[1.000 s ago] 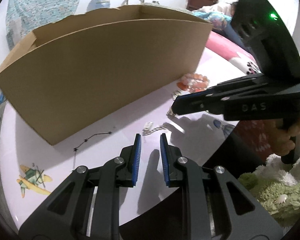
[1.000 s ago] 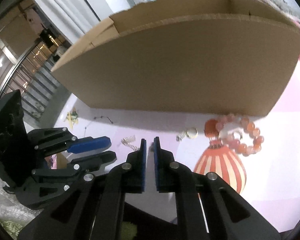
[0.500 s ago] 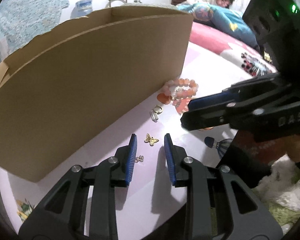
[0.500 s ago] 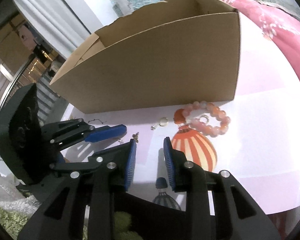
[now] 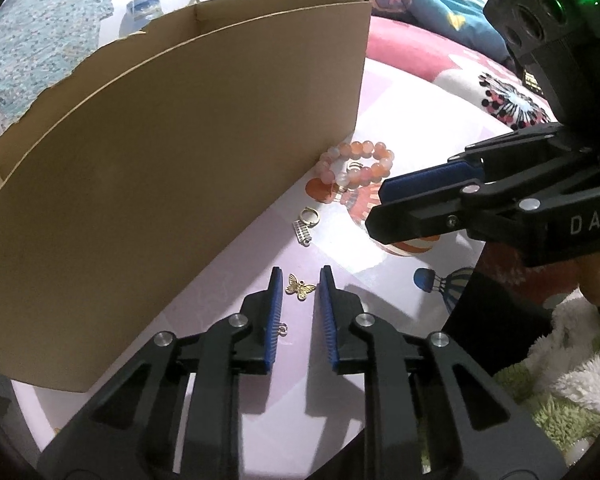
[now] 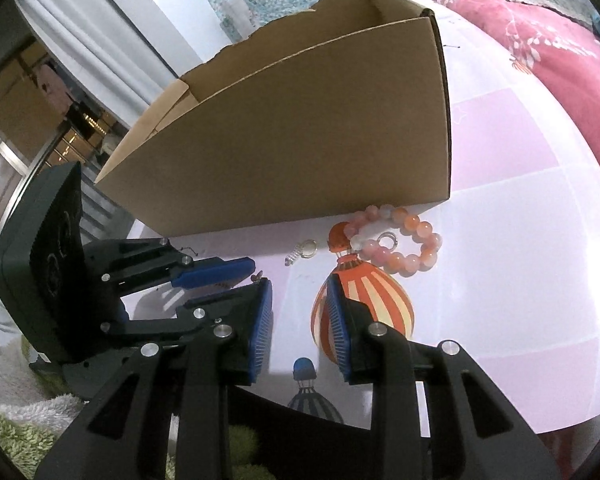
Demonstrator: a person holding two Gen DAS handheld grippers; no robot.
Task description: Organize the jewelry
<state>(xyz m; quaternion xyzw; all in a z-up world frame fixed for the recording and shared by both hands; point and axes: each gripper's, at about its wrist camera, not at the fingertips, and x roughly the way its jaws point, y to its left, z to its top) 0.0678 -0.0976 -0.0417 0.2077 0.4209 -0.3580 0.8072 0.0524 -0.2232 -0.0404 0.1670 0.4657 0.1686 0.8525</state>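
The left claw (image 5: 299, 280), low centre of its view, is closing around a gold butterfly charm (image 5: 300, 287) on the pink tabletop (image 5: 380, 112); pads not touching it. The right claw (image 6: 299, 294) stands open, empty. A bead bracelet (image 6: 396, 240) lies by the box (image 6: 300, 140), whose inside is hidden; a small ring (image 5: 309, 216) sits nearby.

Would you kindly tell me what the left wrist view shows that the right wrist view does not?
Only the left wrist view shows the small gold butterfly charm between the closing, not yet touching left tongs. Only the right wrist view shows the window with white curtains. Both show the brown cardboard box, the pink-orange beaded bracelet and the pink balloon-print tablecloth.
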